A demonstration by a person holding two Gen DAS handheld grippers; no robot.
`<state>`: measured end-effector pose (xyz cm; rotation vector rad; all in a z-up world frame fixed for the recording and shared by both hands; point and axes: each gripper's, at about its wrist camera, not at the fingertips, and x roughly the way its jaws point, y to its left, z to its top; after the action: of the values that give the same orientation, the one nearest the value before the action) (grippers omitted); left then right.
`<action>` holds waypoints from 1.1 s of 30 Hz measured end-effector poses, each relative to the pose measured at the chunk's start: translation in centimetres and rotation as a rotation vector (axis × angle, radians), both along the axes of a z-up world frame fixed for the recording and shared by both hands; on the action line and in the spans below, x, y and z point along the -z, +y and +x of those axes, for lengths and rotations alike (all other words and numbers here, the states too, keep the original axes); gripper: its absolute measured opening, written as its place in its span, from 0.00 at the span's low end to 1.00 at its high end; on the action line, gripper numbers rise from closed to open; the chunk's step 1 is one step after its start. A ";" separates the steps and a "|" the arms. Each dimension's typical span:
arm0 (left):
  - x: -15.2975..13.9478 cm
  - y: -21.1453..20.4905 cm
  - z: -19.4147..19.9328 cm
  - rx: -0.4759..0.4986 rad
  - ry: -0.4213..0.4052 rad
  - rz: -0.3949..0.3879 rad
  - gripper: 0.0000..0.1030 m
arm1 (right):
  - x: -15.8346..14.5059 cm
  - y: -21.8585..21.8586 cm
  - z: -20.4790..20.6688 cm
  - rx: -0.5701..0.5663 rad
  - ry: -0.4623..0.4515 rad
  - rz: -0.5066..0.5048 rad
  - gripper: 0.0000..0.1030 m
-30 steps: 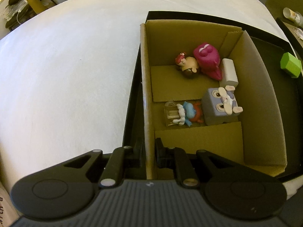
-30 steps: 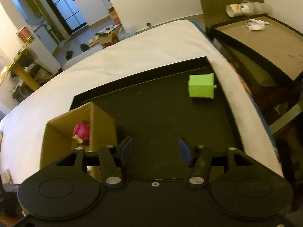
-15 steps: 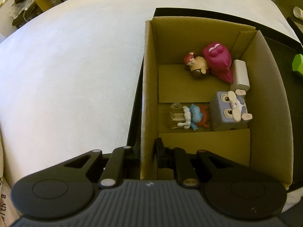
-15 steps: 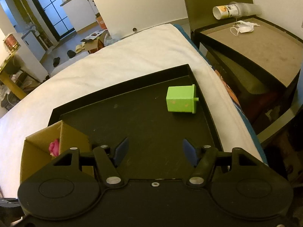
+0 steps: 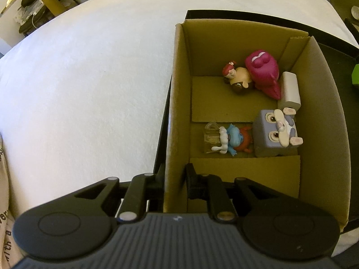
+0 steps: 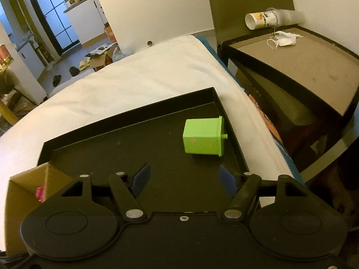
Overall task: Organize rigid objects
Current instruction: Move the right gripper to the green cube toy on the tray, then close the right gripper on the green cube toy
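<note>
From my left wrist view, the green block [image 5: 355, 76] was cut by the right edge, only a sliver showing, and my own housing hid the near end of the cardboard box [image 5: 177, 103]. From my right wrist view, only a scrap of the pink toy [image 6: 40, 193] showed past the box wall. The print on the tipped cup [image 6: 262, 20] was too small to read.

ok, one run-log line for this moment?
left gripper: shut on brown cardboard box wall | right gripper: opening, empty, facing green plastic cube on black tray
</note>
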<state>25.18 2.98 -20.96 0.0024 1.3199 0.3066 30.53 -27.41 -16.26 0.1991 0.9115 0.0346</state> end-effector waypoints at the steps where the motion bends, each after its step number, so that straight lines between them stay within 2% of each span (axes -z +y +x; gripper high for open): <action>1: 0.0 -0.3 0.2 0.001 0.000 0.003 0.15 | 0.1 0.1 0.1 0.001 -0.005 -0.009 0.66; 12: 0.0 -0.3 0.3 -0.004 -0.004 0.001 0.15 | 2.4 0.9 2.2 0.020 -0.022 -0.090 0.66; 18: 0.0 -0.3 0.3 -0.004 -0.002 0.001 0.15 | 2.4 1.4 2.9 0.043 -0.044 -0.142 0.80; 26: 0.0 -0.3 0.3 -0.006 -0.001 0.001 0.15 | 2.6 1.5 4.6 0.057 -0.037 -0.181 0.80; 27: 0.0 -0.3 0.3 -0.007 -0.001 0.001 0.15 | 2.7 1.6 4.7 0.053 -0.032 -0.191 0.77; 30: 0.2 -0.3 0.4 -0.028 0.012 0.000 0.15 | 2.7 1.8 4.8 0.030 -0.018 -0.197 0.48; 33: 0.6 -0.3 0.7 -0.026 0.027 0.007 0.16 | 2.6 1.6 4.4 0.021 -0.017 -0.171 0.48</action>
<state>25.88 2.66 -21.55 -0.0053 1.3466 0.3344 34.96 -25.79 -18.82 0.0495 0.8904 -0.0606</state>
